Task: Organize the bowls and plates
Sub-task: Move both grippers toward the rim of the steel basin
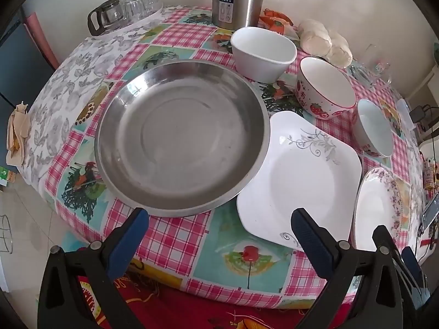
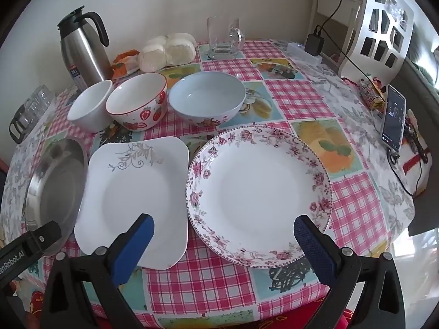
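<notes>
Checked pink tablecloth (image 2: 296,96) carries unstacked round floral plate (image 2: 258,192), square white plate (image 1: 299,181), steel pan (image 1: 181,137), three bowls; left gripper (image 1: 219,235) and right gripper (image 2: 223,241) gape empty, nothing organized yet.

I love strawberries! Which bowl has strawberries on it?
The middle bowl of the three in the back row. It has red strawberries outside and a red rim; the left bowl is plain white, the right bowl pale blue.

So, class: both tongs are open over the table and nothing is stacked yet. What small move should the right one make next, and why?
Probably ease the right tongs forward and down onto the near rim of the floral plate. It lies flat right between the open jaws, unheld, with the square plate just left to stack with.
</notes>
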Demonstrator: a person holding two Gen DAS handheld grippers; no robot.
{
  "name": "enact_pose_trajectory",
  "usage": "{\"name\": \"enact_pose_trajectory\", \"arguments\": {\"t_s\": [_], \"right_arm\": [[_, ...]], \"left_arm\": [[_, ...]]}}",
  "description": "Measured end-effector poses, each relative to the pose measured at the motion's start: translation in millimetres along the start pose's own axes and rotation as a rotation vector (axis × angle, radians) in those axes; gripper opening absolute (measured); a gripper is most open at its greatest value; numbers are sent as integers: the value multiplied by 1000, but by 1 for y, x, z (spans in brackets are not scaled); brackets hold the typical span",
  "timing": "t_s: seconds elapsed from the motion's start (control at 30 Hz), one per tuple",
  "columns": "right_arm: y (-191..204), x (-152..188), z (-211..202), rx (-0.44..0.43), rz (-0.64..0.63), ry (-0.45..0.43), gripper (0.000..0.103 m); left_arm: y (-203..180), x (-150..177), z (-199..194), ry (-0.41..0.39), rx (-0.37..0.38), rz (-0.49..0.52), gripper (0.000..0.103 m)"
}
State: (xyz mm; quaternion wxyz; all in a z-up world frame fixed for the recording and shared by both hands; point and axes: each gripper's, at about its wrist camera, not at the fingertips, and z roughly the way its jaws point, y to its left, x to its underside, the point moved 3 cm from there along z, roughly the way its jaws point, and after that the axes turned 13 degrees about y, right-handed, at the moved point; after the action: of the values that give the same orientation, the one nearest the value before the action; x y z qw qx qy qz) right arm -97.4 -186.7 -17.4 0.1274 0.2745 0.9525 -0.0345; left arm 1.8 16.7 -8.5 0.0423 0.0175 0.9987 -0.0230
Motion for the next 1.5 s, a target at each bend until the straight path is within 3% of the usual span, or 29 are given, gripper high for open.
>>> {"name": "enact_pose_trajectory", "arguments": {"t_s": [0.7, 1.03, 1.27, 1.5], "right_arm": [[-1, 1, -1, -10, 3, 3, 103], [32, 1, 0, -47, -75, 4, 103], [52, 6, 3, -77, -103, 54, 103], [65, 11, 13, -54, -128, 58, 103]], "left_arm": [[3, 4, -12, -17, 30, -15, 103], [43, -2, -10, -15, 106, -155, 103], [52, -4, -7, -1, 122, -168, 103], [57, -5, -5, 3, 139, -178, 103]]}}
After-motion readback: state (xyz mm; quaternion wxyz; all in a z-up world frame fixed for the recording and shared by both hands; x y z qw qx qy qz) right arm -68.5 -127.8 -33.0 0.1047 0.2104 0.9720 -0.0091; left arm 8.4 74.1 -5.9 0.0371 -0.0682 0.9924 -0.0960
